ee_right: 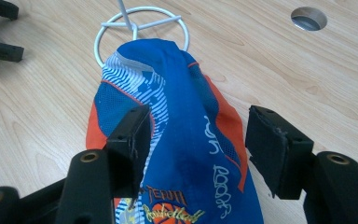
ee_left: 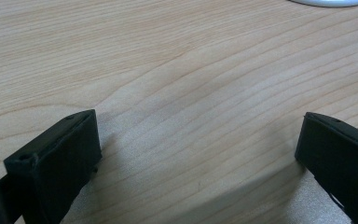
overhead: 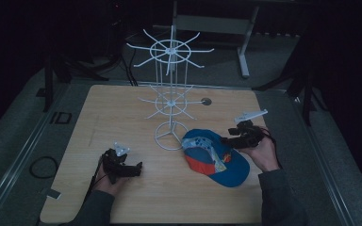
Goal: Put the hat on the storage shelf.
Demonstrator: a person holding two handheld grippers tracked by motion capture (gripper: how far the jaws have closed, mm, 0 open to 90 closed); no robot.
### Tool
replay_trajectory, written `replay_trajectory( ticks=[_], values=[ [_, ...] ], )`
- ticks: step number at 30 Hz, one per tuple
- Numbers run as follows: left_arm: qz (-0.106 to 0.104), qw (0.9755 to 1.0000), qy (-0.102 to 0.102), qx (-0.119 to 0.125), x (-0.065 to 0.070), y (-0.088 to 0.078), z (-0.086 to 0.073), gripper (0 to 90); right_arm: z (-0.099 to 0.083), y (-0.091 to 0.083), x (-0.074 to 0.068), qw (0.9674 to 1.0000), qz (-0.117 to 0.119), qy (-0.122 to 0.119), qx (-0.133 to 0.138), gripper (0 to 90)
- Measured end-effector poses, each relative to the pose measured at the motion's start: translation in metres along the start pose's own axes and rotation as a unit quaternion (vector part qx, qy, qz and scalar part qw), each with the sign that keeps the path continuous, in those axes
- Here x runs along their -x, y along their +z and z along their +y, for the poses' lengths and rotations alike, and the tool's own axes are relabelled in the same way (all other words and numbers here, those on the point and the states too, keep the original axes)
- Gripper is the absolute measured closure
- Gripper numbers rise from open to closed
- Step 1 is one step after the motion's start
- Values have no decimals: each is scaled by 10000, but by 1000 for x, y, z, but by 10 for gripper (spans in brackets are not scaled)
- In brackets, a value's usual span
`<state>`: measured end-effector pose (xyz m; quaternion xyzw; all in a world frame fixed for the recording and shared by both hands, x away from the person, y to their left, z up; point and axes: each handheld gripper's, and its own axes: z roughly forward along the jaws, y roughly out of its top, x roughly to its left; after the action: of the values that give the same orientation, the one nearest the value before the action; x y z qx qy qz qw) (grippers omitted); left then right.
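Cap (ee_right: pixel 177 140) between spread right gripper (ee_right: pixel 198 144) jaws; left gripper (ee_left: pixel 198 154) spread over bare table (ee_left: pixel 177 60).

High view dim and grainy, dark room around the lit table (overhead: pixel 122 197), gripper views brighter and sharp, soft shadows under the near black jaws

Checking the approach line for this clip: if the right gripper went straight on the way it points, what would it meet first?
Most likely the blue and orange cap, which lies between the open fingers of the right gripper. Beyond it stands the white wire rack's ring base. Depth is uncertain.
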<state>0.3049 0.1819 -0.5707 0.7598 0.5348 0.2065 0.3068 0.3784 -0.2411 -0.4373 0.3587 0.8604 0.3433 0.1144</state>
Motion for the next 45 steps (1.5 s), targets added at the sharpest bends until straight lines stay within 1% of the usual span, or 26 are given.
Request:
replay_trajectory(
  ticks=[7, 11, 14, 20, 29, 33, 45],
  values=[
    [0, 10000, -1, 1, 0, 0, 0, 1, 6, 3, -3, 9998, 78, -117, -110, 402],
    [6, 10000, 15, -1, 0, 0, 0, 1, 10, 4, -3, 9998, 93, -135, -150, 402],
    [1, 10000, 10, -1, 0, 0, 0, 1, 12, 4, -2, 9996, 219, -127, -135, 401],
    [1, 10000, 11, -2, 0, 0, 0, 1, 15, 7, 0, 9993, 244, -136, -259, 395],
    [1, 10000, 20, -11, 0, 0, 0, 1, 19, 17, 2, 9984, 288, -185, -442, 394],
    [-1, 10000, 21, -12, 0, 0, 0, 1, 21, 21, 2, 9981, 333, -195, -475, 390],
    [-2, 10000, 12, -10, 0, 0, 0, 1, 28, 34, 4, 9967, 364, -246, -675, 386]
  ],
)
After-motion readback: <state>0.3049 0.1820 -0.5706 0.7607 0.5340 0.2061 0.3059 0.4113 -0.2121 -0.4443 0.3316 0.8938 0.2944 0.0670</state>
